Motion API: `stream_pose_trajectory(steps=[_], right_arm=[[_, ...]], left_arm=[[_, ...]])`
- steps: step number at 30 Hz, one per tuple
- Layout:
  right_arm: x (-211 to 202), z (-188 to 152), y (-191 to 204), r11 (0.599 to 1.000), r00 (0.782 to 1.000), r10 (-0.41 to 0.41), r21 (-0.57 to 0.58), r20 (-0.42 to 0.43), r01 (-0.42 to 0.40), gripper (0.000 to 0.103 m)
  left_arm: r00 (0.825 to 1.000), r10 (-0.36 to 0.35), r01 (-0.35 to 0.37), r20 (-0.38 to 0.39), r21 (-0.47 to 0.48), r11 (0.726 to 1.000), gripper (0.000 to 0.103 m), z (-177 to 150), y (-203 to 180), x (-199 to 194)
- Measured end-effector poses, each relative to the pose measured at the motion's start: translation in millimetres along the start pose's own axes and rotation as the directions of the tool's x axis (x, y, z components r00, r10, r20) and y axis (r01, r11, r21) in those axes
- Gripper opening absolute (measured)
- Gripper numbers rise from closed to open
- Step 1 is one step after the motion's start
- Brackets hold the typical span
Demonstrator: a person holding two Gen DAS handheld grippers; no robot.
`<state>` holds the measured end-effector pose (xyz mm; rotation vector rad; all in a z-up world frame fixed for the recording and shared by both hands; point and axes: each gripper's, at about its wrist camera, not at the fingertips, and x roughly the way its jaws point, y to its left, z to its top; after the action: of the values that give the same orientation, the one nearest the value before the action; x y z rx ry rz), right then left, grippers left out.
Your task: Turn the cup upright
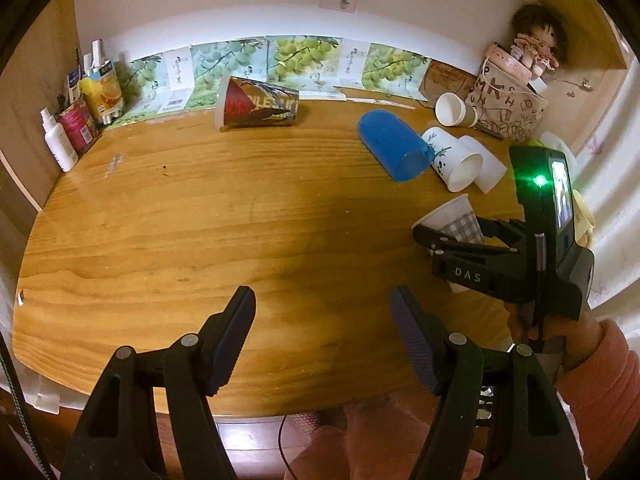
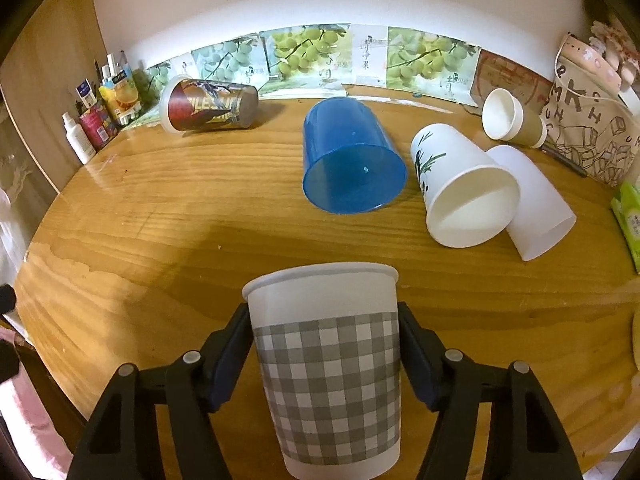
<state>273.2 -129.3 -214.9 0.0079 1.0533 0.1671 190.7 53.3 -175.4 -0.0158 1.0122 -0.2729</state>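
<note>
My right gripper (image 2: 324,320) is shut on a white paper cup with a grey checked band (image 2: 326,364), rim pointing away from the camera, held over the near part of the wooden table (image 2: 160,240). In the left wrist view the same cup (image 1: 454,220) sits between the right gripper's fingers at the right. My left gripper (image 1: 324,300) is open and empty above the table's near edge. Several other cups lie on their sides: a blue plastic cup (image 2: 348,156), a white bamboo-print cup (image 2: 460,192), a plain white cup (image 2: 532,208), a brown-sleeved cup (image 2: 512,118) and a printed tumbler (image 2: 208,106).
Bottles and cartons (image 2: 100,120) stand at the back left corner. A printed cloth bag (image 2: 588,128) stands at the back right, with a doll (image 1: 536,40) above it. Grape-print cards (image 2: 312,52) line the back wall. A green packet (image 2: 628,216) lies at the right edge.
</note>
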Motion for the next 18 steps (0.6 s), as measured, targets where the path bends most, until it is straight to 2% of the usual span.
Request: stream_pose_trajectory(steps=[5, 11, 15, 18], right_arm=[[-10, 2, -3, 0.999, 0.999, -0.001, 0.043, 0.055, -0.001, 0.068], [-28, -6, -6, 0.994, 0.982, -0.013, 0.112, 0.19, -0.008, 0.066], [-41, -21, -6, 0.986, 0.954, -0.01, 0.164, 0.3, -0.042, 0.066], [-51, -36, -3, 0.98, 0.92, -0.039, 0.193, 0.391, -0.04, 0.066]], left_arm=[[1.0, 0.003, -0.003, -0.002, 0.03, 1.0, 0.074, 0, -6, 1], [1.0, 0.005, -0.005, -0.01, 0.028, 1.0, 0.074, 0, -5, 3], [1.0, 0.014, -0.014, -0.02, 0.022, 1.0, 0.074, -1, -2, 6], [0.999, 0.019, -0.019, -0.031, 0.019, 1.0, 0.074, -1, -1, 9]])
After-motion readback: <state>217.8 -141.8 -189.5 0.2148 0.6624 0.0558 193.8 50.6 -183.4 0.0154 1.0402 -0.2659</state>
